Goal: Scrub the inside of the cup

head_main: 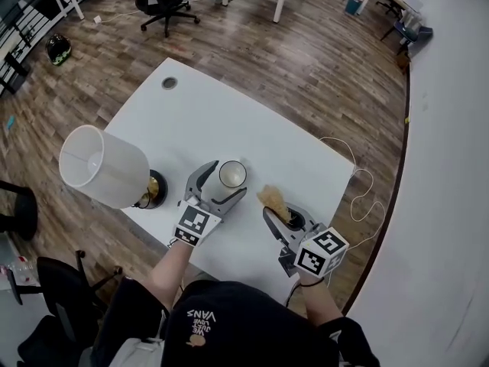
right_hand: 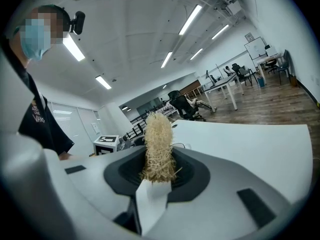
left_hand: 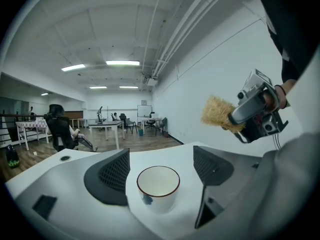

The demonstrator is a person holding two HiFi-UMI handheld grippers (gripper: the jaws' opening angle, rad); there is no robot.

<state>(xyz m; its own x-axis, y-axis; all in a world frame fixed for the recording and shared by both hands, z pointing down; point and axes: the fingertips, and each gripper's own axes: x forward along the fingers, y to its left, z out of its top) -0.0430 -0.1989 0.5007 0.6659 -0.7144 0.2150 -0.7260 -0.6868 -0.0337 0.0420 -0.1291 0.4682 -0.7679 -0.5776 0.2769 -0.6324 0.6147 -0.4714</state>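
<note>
Cup (left_hand: pixel 158 185) awaits scrubbing
Left claw (head_main: pixel 225 180) open, cup between jaws — likely brittle, slick; grip its wall. Right claw (right_hand: pixel 159 160) clamps soft scrubber (right_hand: pixel 158 136).

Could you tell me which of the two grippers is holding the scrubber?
The right gripper: its jaws are shut on the straw scrubber. The left gripper stands open around the cup.

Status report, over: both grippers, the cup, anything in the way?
Left gripper open, jaws either side of cup. Right gripper shut on straw scrubber, raised beside cup, not yet inside. Lamp stands apart; nothing blocks.
</note>
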